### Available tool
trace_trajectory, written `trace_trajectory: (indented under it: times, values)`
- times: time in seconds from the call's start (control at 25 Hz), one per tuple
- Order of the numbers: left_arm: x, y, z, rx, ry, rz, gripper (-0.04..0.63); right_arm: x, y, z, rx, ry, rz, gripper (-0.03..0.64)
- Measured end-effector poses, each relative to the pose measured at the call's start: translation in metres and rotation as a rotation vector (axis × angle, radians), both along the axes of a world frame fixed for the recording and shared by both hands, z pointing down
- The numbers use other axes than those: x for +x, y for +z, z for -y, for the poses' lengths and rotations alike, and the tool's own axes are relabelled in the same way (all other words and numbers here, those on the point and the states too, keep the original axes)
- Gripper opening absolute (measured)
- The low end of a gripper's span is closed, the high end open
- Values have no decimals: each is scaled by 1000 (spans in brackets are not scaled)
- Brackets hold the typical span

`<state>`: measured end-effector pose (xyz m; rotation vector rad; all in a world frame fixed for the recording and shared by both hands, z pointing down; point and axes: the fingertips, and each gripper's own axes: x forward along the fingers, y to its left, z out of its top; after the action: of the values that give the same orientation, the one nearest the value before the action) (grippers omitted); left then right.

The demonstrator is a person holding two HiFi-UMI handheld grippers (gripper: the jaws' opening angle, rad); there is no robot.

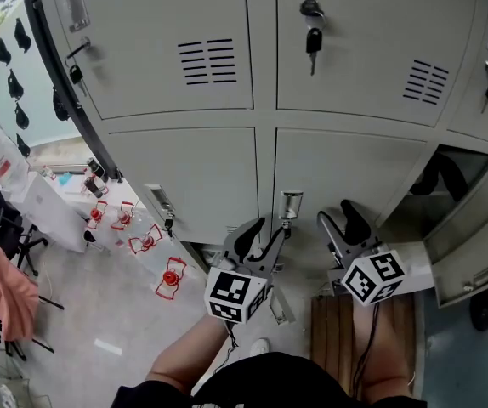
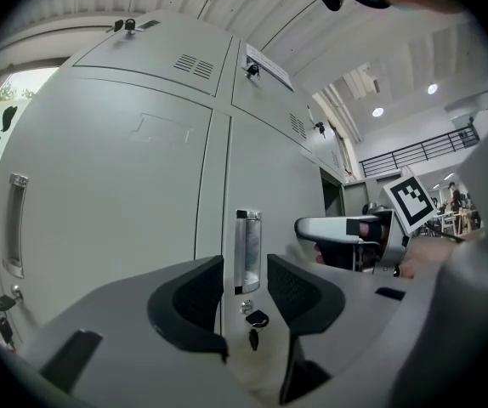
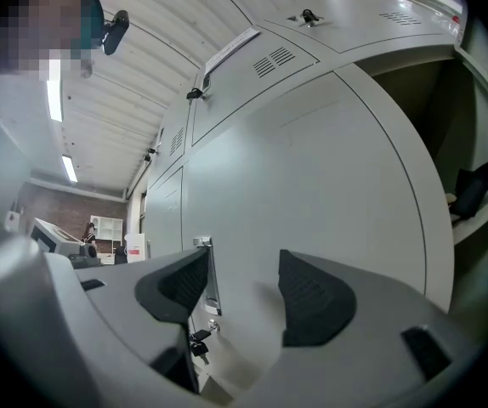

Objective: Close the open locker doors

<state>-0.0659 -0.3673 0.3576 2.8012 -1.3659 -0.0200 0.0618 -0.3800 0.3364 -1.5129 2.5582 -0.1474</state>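
Note:
A bank of grey lockers fills the head view. The lower middle door [image 1: 346, 177] stands flush, its metal handle [image 1: 291, 204] above a key. My left gripper [image 1: 263, 238] points at that handle [image 2: 246, 251]; the jaws stand either side of it with gaps, nothing gripped, and the key [image 2: 255, 321] hangs below. My right gripper [image 1: 339, 221] is open in front of the same door's flat face [image 3: 312, 185], with the handle [image 3: 205, 274] off to its left. Further right a locker compartment [image 1: 469, 195] is open, its door [image 1: 473, 253] swung outward.
A black object [image 1: 441, 173] lies in the open compartment [image 3: 473, 143]. The upper lockers are closed, and a key [image 1: 313, 41] hangs from one. Red-and-white objects [image 1: 169, 277], chairs and a pink cloth [image 1: 6, 283] are on the floor at left. A wooden board [image 1: 333, 330] lies below.

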Motion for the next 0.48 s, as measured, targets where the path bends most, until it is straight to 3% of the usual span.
trace_trajectory:
  times: [0.48]
  values:
    - [-7,0,-2,-2,26,-11,178,-1,-1,4,1,31,15,255]
